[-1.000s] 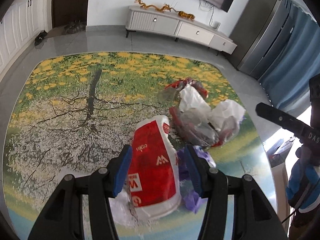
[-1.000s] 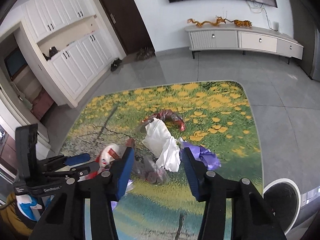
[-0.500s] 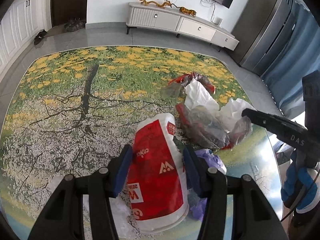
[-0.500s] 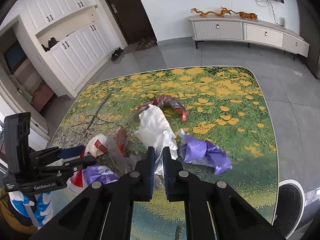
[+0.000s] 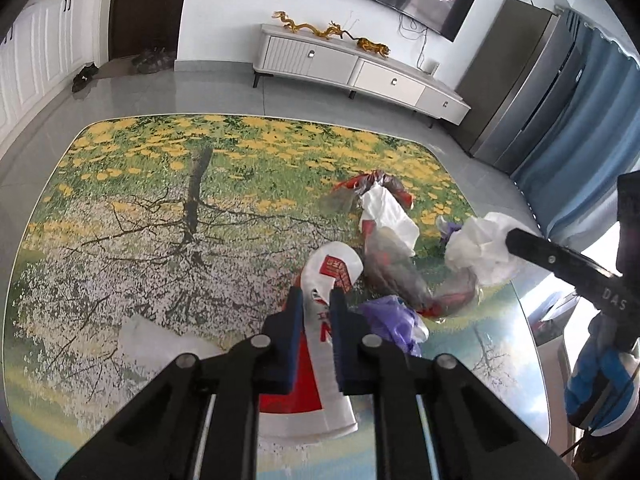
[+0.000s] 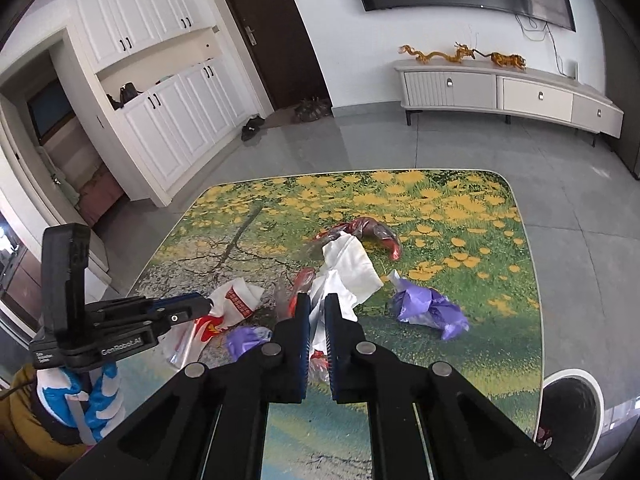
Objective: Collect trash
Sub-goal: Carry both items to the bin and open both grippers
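Left gripper is clamped narrow on the red-and-white bag, which bunches between the blue pads and spills back under the jaws onto the table. Right gripper is pinched almost closed too, gripping the white plastic bag with a clear, red-streaked wrapper caught in the same bundle. Just beside the left tool lies a small purple wad; farther out on the flower-print tabletop sits a bigger purple bag, apart from the pile. A crumpled red wrapper lies beyond the white bag, touching its far end. Off the table's right corner stands a round bin on the floor.
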Available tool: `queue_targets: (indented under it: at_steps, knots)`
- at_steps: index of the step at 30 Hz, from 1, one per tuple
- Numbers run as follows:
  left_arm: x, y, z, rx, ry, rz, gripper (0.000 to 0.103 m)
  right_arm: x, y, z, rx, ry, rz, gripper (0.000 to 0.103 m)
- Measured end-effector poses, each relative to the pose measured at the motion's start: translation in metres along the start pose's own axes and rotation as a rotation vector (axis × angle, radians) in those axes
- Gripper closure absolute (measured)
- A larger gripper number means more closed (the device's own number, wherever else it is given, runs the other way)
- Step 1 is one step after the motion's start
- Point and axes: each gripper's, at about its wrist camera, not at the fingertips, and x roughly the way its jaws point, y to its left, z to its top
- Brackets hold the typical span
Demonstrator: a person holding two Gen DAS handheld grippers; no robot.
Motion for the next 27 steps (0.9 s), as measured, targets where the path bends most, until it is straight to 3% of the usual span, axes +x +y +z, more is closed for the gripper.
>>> queue_targets:
  at_steps: [9, 16, 27]
  knots:
    - [0.008, 0.006, -0.010, 0.010, 0.051, 0.038, 0.073, -0.018, -0.003, -0.005, 0.009, -0.026, -0.010, 0.096]
    - [0.010, 0.009, -0.007, 0.012, 0.046, 0.011, 0.077, -0.021, -0.009, -0.007, 0.022, -0.036, -0.003, 0.095]
    - [-0.026, 0.019, 0.003, -0.113, -0.043, -0.086, 0.082, -0.050, -0.012, -0.012, 0.023, -0.095, 0.032, 0.095]
